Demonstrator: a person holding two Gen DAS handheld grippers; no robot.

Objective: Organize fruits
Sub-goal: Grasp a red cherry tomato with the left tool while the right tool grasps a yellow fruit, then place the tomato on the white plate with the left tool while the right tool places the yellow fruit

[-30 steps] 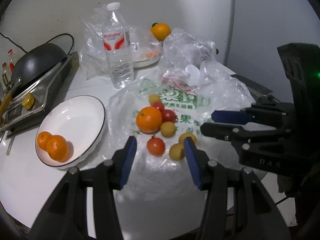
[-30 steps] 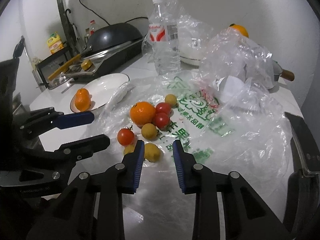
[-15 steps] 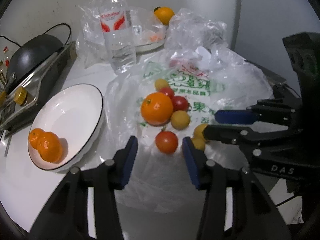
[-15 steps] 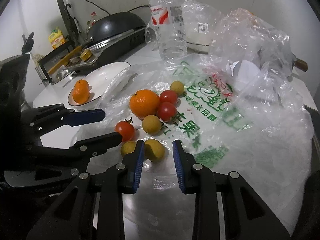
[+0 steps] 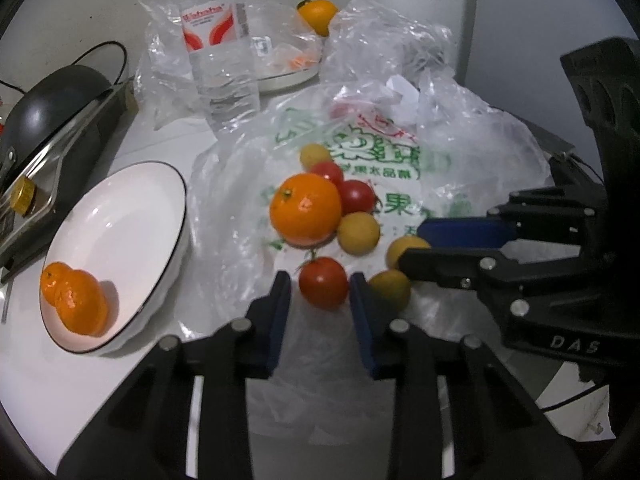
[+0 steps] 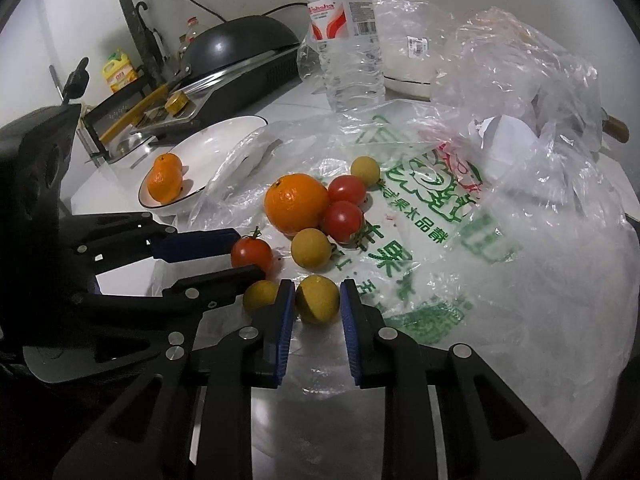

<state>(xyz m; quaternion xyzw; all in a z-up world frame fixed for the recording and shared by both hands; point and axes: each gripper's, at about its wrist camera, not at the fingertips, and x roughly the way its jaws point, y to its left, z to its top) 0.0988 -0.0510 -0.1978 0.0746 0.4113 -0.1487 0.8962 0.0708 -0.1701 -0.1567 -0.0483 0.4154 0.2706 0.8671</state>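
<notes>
Pretty cramped around the fruit: the right gripper (image 5: 416,248) reaches in crosswise just beside the left gripper (image 5: 320,292). Water bottle (image 5: 222,60) and crumpled bags (image 5: 392,40) wall off the back; bare tabletop (image 5: 44,368) beside the white bowl (image 5: 176,216) stays open.

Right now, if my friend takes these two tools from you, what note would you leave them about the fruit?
Left tool: just closed on the red tomato, not yet lifted off the plastic bag.
Right tool: just closed on a yellow fruit, also on the bag.
Done: two small oranges sit in the white plate.
Left: move both gripped fruits, then the big orange, two more tomatoes and three other yellow fruits lying on the bag.
</notes>
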